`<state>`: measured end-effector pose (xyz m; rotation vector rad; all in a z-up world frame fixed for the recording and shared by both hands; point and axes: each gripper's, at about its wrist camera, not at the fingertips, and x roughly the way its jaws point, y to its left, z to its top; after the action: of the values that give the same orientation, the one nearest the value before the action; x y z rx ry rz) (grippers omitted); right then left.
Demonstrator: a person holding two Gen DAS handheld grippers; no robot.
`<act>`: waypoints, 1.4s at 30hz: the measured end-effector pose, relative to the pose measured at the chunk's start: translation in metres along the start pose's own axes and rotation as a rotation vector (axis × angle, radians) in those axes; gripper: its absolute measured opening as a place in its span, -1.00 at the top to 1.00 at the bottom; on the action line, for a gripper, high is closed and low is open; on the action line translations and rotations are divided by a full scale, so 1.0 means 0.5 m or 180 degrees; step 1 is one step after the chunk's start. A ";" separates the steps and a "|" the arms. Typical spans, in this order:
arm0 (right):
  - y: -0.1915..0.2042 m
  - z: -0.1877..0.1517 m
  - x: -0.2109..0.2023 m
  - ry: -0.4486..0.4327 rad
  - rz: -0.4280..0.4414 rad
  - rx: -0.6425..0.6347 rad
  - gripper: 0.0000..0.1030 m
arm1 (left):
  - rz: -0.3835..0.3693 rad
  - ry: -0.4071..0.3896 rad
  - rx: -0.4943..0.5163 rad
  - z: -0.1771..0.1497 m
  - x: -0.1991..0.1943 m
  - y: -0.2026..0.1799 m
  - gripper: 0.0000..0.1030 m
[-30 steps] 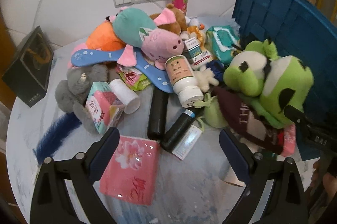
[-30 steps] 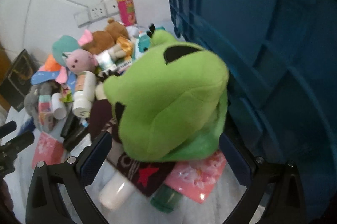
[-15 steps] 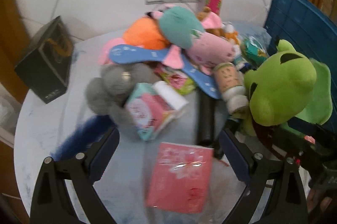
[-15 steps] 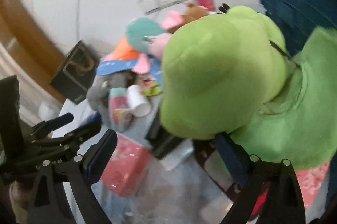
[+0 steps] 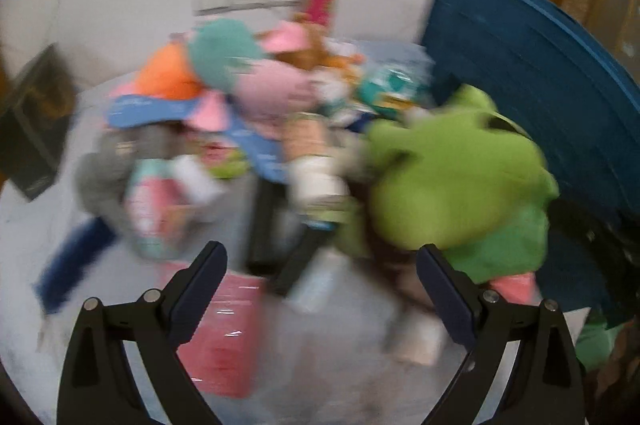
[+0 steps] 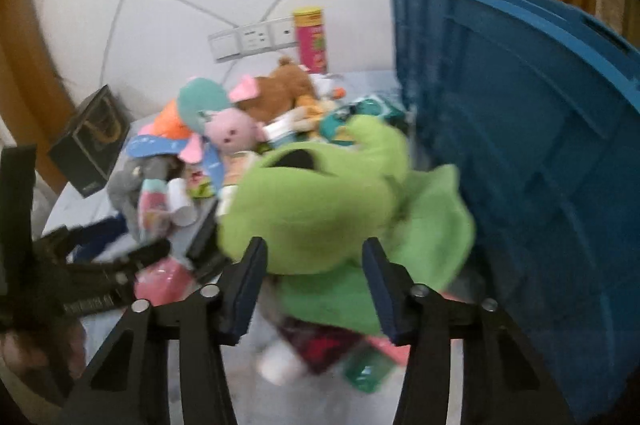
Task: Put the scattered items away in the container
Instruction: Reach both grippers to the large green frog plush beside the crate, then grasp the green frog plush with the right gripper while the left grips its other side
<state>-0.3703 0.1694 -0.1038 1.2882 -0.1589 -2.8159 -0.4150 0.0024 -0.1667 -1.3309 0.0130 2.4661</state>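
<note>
Green plush toy [image 6: 320, 209] is sitting at the right edge of the pile on the counter [image 5: 36, 265], just beside the blue container [image 6: 540, 153]. Right tool [image 6: 314, 257] is closing its jaws on the plush's lower part, pads pressing into the fabric. Left tool [image 5: 320, 265] is hanging released over a pink packet [image 5: 228, 337], with other soft toys heaped behind.

One blue crate [image 6: 520, 145], one green plush frog [image 6: 320, 209], one pink plush [image 6: 232, 133], one brown teddy [image 6: 280, 89], one pink canister [image 6: 311, 41], one black box [image 6: 90, 141], two wall sockets [image 6: 264, 35].
</note>
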 end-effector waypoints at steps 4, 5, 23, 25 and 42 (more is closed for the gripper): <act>-0.051 0.014 0.008 0.0035 0.0065 -0.0076 0.06 | -0.0033 0.0064 0.0167 -0.003 0.065 -0.098 -0.84; -0.059 0.016 0.013 0.0060 0.0081 -0.0112 0.06 | 0.0039 0.0088 0.0221 -0.002 0.087 -0.114 -0.32; -0.103 -0.046 0.239 0.0857 0.0207 0.0110 0.41 | 0.0386 0.0302 -0.0073 0.016 0.118 -0.021 0.84; -0.106 -0.054 0.239 0.0845 0.0234 0.0185 0.44 | 0.0316 0.0286 -0.0065 0.008 0.110 -0.033 0.84; -0.125 -0.069 0.217 0.0514 0.0123 0.0372 -0.01 | 0.0373 -0.0006 0.0044 -0.005 0.067 -0.109 -0.19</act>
<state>-0.4147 0.2200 -0.2147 1.5116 -0.3428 -2.6918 -0.4135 0.0627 -0.1871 -1.3581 0.1106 2.5588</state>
